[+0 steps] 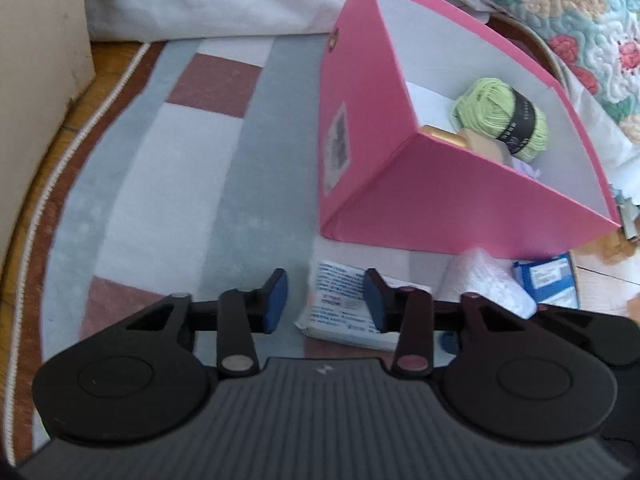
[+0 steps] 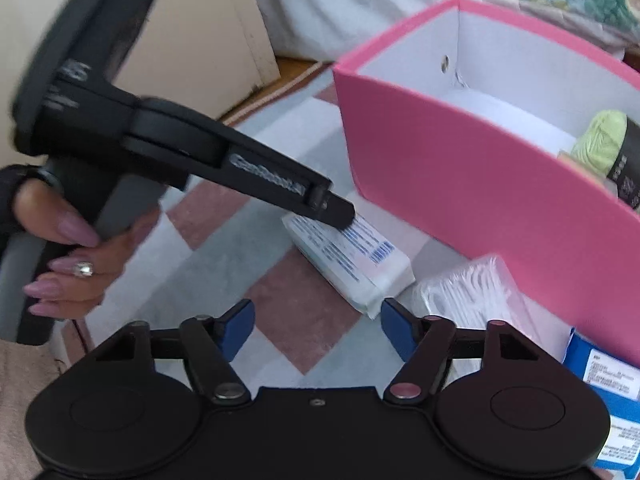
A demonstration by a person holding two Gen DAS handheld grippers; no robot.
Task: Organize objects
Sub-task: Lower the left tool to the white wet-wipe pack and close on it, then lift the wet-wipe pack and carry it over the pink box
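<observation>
A pink box (image 1: pixel 448 208) with a white inside stands on the rug; it also shows in the right wrist view (image 2: pixel 460 176). Inside lie a green yarn ball (image 1: pixel 500 116), also visible in the right wrist view (image 2: pixel 600 144), and a tan block (image 1: pixel 484 144). A white packet with blue print (image 1: pixel 340 304) lies on the rug in front of the box. My left gripper (image 1: pixel 326 300) is open, its jaws on either side of the packet, just above it. From the right wrist view the left gripper's tip (image 2: pixel 336 210) sits over the packet (image 2: pixel 352 264). My right gripper (image 2: pixel 318 334) is open and empty near the packet's near end.
A clear bag of white items (image 2: pixel 468 296) and a blue and white box (image 2: pixel 604 392) lie right of the packet, by the pink box. The rug (image 1: pixel 168 184) has grey, white and red-brown patches. A bed with a floral quilt (image 1: pixel 580 20) stands behind. A beige cabinet (image 1: pixel 36 80) is at left.
</observation>
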